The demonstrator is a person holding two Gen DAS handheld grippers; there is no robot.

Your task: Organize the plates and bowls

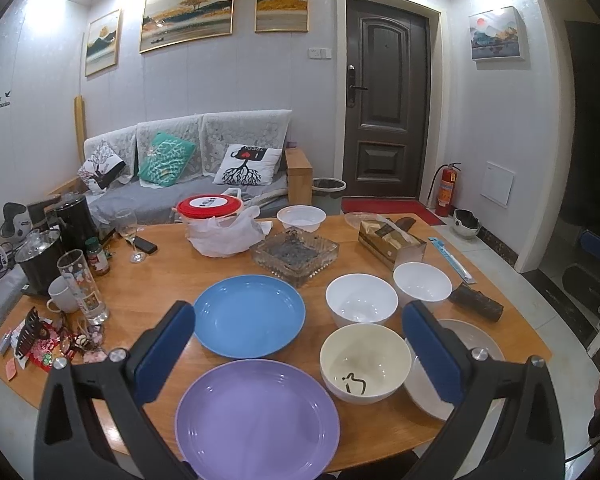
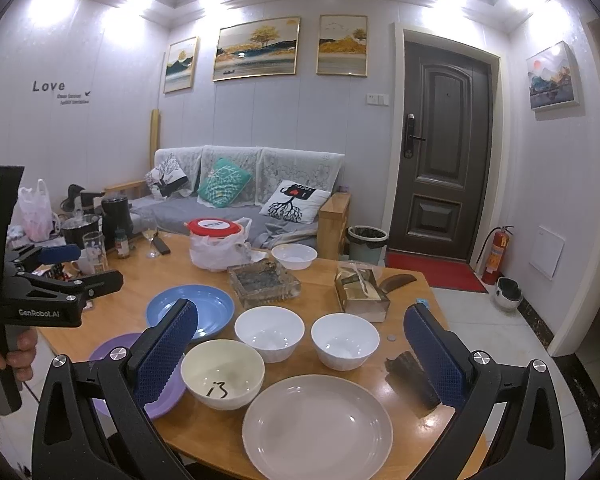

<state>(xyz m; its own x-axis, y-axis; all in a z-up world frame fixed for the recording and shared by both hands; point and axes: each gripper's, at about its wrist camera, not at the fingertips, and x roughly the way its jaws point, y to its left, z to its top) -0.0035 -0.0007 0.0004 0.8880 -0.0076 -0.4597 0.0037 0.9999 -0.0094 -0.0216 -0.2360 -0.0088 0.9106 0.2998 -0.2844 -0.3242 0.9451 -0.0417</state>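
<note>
On the wooden table [image 1: 160,276] lie a purple plate [image 1: 256,416], a blue plate [image 1: 250,314] behind it and a grey plate [image 2: 318,426] at the right. A cream bowl with a black mark [image 1: 365,362] stands beside two white bowls [image 1: 360,300] [image 1: 422,282]. A further white bowl [image 1: 301,216] sits at the far edge. My left gripper [image 1: 300,340] is open and empty above the plates. My right gripper [image 2: 300,344] is open and empty above the bowls and grey plate. The left gripper also shows in the right wrist view [image 2: 82,268].
A glass ashtray [image 1: 295,250], a red-lidded container in a plastic bag [image 1: 214,220], a tissue box [image 1: 390,240] and a dark comb [image 1: 476,302] share the table. Glasses, a mug, kettles and clutter [image 1: 72,280] crowd the left side. A sofa and door stand behind.
</note>
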